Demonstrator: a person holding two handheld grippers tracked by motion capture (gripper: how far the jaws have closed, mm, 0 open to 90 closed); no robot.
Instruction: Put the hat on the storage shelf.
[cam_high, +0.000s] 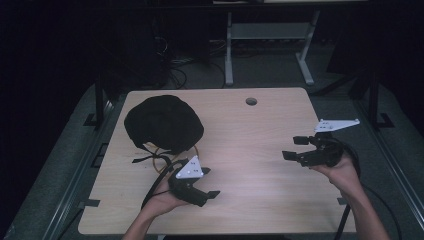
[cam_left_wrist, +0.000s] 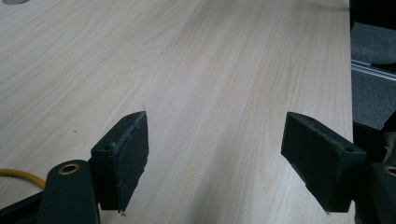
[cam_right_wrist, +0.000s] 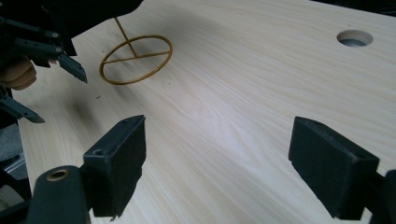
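Table (cam_high: 260, 145): light wood, cable hole (cam_high: 251, 101) at far edge
Black cap (cam_high: 163, 122): rested far left, yellow ring (cam_high: 165, 152) beside it
Left gripper (cam_high: 209, 182): jaws spread, nothing held
Right gripper (cam_high: 295, 148): jaws spread, nothing held

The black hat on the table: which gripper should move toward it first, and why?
Probably the left gripper: it is held with jaws open nearer to the black hat and the yellow ring beside it, so a short move forward and left would reach it. The right gripper, also open and empty, is farther away across the table.
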